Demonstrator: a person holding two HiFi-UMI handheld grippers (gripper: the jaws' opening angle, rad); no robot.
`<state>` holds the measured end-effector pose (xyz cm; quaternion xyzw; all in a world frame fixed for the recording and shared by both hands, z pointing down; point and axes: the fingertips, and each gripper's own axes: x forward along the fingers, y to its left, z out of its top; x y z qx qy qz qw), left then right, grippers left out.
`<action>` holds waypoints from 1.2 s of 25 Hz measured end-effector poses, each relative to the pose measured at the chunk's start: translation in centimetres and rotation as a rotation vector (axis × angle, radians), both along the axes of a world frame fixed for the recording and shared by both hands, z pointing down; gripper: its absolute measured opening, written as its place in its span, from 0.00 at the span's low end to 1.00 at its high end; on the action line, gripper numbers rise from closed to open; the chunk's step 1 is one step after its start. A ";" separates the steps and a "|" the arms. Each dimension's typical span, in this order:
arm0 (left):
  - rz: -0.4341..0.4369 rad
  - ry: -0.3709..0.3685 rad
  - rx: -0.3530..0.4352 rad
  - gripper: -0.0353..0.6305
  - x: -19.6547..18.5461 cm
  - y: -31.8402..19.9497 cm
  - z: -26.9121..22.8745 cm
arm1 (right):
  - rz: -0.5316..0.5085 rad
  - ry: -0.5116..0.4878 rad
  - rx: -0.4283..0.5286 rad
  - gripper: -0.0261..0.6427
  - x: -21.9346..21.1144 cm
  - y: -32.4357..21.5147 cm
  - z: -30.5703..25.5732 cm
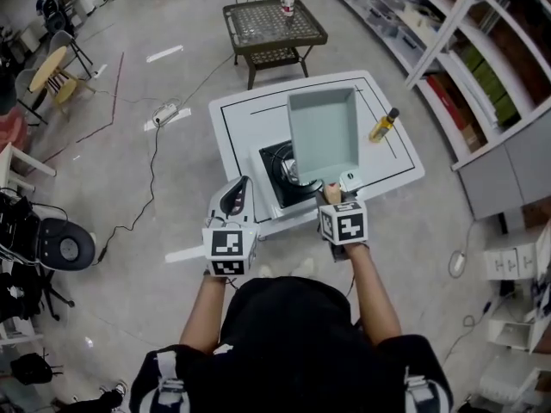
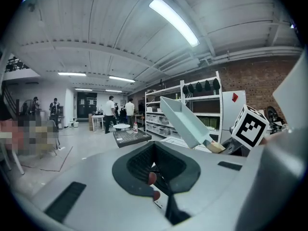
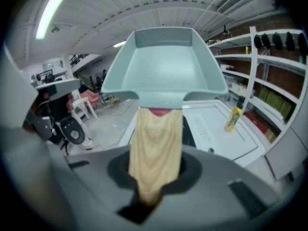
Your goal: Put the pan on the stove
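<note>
A square, pale teal pan (image 1: 323, 136) with a wooden handle (image 3: 156, 153) hangs tilted in the air over the white table (image 1: 237, 119). My right gripper (image 1: 335, 199) is shut on the handle's near end. Under the pan's near edge, a black stove (image 1: 277, 172) sits at the table's front, partly hidden by the pan. My left gripper (image 1: 234, 198) is at the table's front left edge, shut and holding nothing. The left gripper view shows the pan (image 2: 185, 121) up to the right, and its red fingertips (image 2: 152, 178) close together.
A yellow oil bottle (image 1: 384, 125) lies on the table's right side. A dark wicker table (image 1: 274, 28) stands beyond it, with shelving (image 1: 465, 50) along the right. A power strip and cable (image 1: 164, 113) trail over the floor at left, near chairs (image 1: 52, 71).
</note>
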<state>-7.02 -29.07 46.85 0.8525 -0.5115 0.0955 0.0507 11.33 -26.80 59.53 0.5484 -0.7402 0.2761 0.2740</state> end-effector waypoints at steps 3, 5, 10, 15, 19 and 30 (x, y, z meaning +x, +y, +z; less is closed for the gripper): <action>-0.025 -0.008 -0.015 0.09 0.1 -0.4 0.7 | -0.019 -0.005 -0.063 0.14 0.1 -0.7 2.2; -0.036 -0.006 -0.028 0.09 0.3 -0.4 1.1 | -0.029 -0.011 -0.108 0.14 0.2 -0.8 3.9; -0.058 0.019 -0.070 0.09 0.4 -0.7 2.2 | -0.043 -0.006 -0.206 0.14 0.1 -0.6 7.6; -0.077 0.023 -0.117 0.09 0.6 -0.5 4.1 | -0.070 0.018 -0.286 0.14 -0.1 0.1 10.1; -0.097 0.004 -0.122 0.09 0.3 -0.4 4.7 | -0.099 0.060 -0.329 0.14 -0.4 0.3 11.6; -0.146 0.037 -0.172 0.09 -1.1 0.4 5.9 | -0.114 0.093 -0.381 0.14 -1.1 0.5 13.6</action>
